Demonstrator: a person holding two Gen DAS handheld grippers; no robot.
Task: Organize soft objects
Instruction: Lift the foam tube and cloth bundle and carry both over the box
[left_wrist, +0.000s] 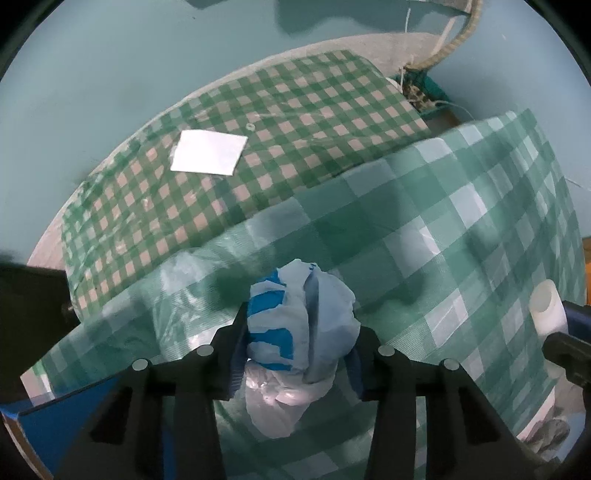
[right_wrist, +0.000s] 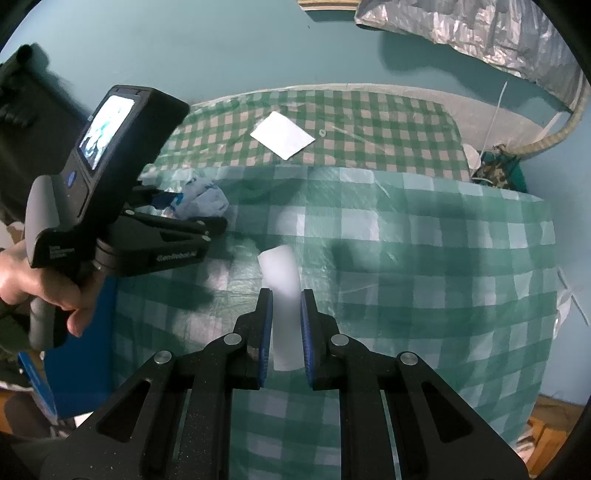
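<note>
Crinkled blue-and-white plastic bag (left_wrist: 299, 325) bulges between the left gripper (left_wrist: 301, 343) pads, clamped tight. Right gripper (right_wrist: 287, 325) pinches a smooth white foam cylinder (right_wrist: 281, 291) above the glossy green-checked tabletop (right_wrist: 424, 258).

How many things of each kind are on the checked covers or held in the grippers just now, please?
Crumpled bags: 1, the blue-and-white bag in the left gripper.
White rolls: 1, the roll in the right gripper.
White squares: 1, the square on the far cover.
Total: 3

right tool (right_wrist: 286, 328) gripping white roll (right_wrist: 281, 291) (blurred)
</note>
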